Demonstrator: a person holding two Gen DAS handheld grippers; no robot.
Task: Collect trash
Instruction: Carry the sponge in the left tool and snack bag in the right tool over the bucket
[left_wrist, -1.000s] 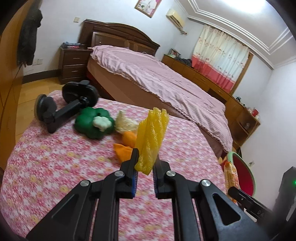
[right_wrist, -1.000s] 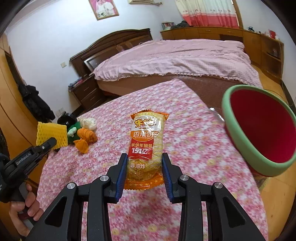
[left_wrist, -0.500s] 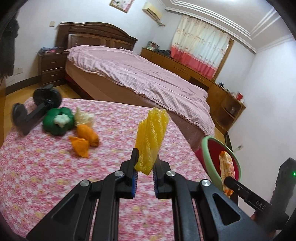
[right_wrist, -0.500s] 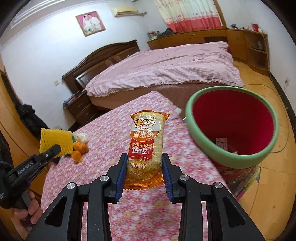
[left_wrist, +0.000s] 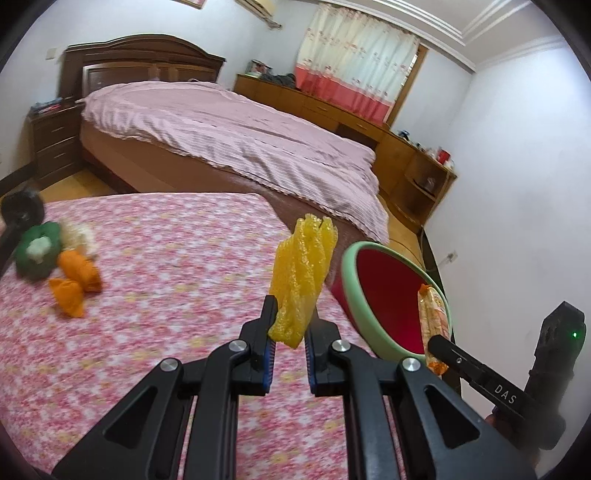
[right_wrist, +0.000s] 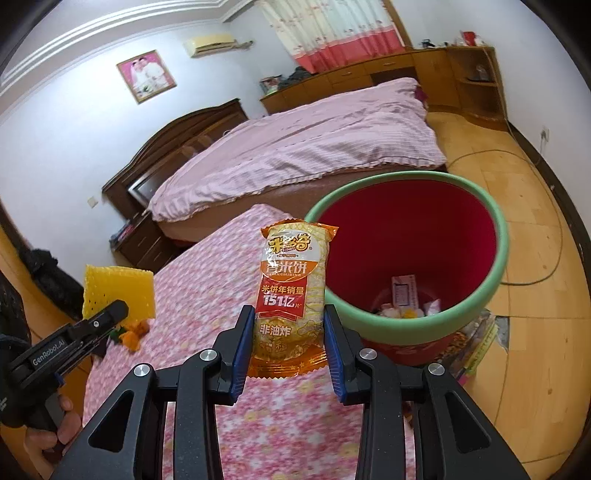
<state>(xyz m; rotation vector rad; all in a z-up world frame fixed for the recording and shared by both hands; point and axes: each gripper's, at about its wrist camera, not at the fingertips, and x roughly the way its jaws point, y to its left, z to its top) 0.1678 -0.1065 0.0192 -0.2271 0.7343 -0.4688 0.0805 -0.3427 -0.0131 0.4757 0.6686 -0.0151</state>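
Floral cloth covered the bench (left_wrist: 155, 258) beside a pink bed (left_wrist: 229, 125). Left tongs (left_wrist: 288, 354) gripped yellow foam netting (left_wrist: 301, 277), right tongs (right_wrist: 288, 354) a snack packet (right_wrist: 291, 288). Since a second earlier, the red bin (right_wrist: 495, 258) had come nearer.

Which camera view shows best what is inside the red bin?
The right wrist view: it looks down into the red bin, so the wrappers on its bottom show. The left wrist view sees the bin from the side, only its green rim and red inner wall.

Snack packet (right_wrist: 291, 291) reads "香米饼", "米饼年销量 151亿片", "非油炸". Left gripper (right_wrist: 74, 341) says "GenRobot.AI". Right gripper (left_wrist: 480, 380) shows "DAS".
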